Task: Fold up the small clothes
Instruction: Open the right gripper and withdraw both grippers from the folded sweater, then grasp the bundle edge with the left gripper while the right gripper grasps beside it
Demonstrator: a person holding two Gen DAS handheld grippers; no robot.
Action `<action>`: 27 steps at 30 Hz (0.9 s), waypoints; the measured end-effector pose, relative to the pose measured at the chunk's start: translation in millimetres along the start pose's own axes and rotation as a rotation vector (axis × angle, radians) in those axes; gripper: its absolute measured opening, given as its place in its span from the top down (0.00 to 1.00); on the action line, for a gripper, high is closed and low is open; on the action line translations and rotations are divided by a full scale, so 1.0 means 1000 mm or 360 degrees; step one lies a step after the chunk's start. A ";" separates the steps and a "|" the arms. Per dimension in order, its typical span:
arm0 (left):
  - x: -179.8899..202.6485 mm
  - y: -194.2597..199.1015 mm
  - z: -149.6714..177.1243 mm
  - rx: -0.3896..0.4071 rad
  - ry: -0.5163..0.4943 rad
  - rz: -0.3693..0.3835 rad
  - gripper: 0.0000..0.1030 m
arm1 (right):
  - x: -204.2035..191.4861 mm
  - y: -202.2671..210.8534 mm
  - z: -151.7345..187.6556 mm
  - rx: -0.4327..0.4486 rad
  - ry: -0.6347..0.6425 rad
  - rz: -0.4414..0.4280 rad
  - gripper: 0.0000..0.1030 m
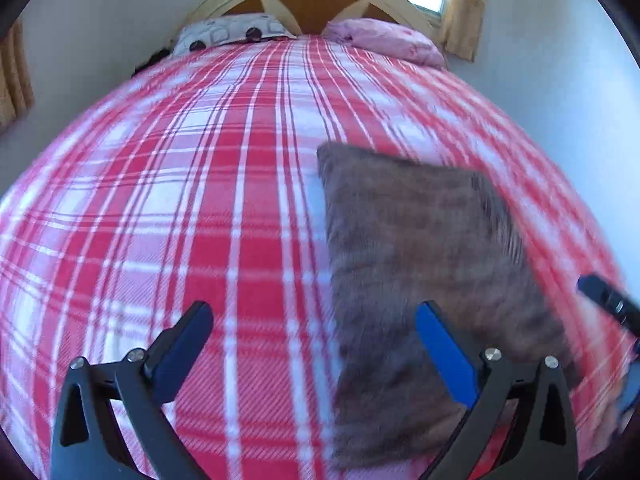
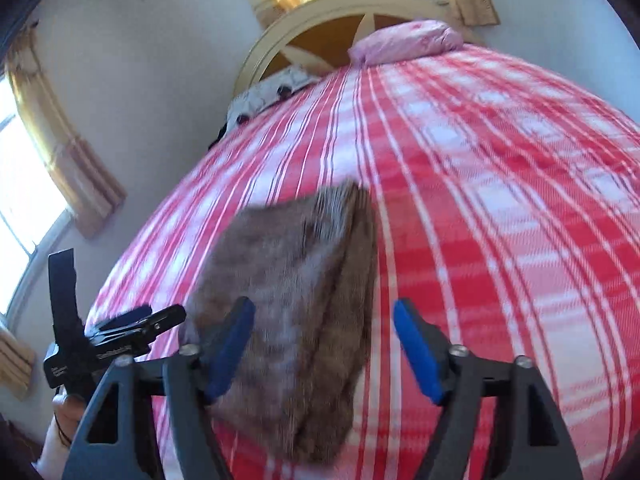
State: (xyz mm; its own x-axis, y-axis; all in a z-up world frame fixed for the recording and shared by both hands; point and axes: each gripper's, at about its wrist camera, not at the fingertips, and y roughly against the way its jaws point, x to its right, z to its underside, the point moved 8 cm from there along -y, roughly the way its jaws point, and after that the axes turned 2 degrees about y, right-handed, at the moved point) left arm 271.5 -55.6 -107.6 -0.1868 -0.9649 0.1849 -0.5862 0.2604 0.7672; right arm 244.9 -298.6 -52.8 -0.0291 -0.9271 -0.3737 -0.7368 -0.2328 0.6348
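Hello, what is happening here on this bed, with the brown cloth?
A person is working with two handheld tongs over a bed covered by a red and white plaid blanket. A small brown garment lies on the blanket and looks already folded into a compact shape. Both the left tongs and the right tongs are open and hold nothing; whether they touch the garment, the blurred pictures do not show. Two pillows lie at the headboard.

I see a brown cloth [image 1: 424, 256] with faint darker streaks lying on my bed's red, pink and white plaid blanket [image 1: 180, 200]. My left gripper [image 1: 316, 356] and right gripper [image 2: 324, 348] are black with blue pads [image 1: 444, 356]. Far off — a pink pillow [image 1: 384, 40], a white one with dark circles [image 1: 228, 34], and mustard curtains [image 2: 64, 148].
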 end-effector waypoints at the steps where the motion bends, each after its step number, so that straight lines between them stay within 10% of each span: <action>1: 0.001 -0.004 -0.007 -0.0008 0.0046 0.0049 0.00 | 0.001 -0.011 -0.005 -0.0013 -0.0015 -0.0003 0.28; 9: 0.018 -0.074 -0.016 -0.0210 0.0147 0.0054 0.01 | 0.007 -0.087 0.010 -0.0206 0.0071 0.0166 0.27; 27: 0.027 -0.077 -0.011 -0.0075 0.0028 -0.0022 0.00 | -0.003 -0.100 0.017 -0.0274 0.0204 0.0195 0.08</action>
State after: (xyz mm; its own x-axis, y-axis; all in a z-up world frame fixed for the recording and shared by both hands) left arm 319.8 -101.7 -154.7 -0.1651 -0.9688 0.1846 -0.5505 0.2458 0.7978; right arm 307.1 -268.1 -126.3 -0.0170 -0.9787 -0.2047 -0.6070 -0.1525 0.7799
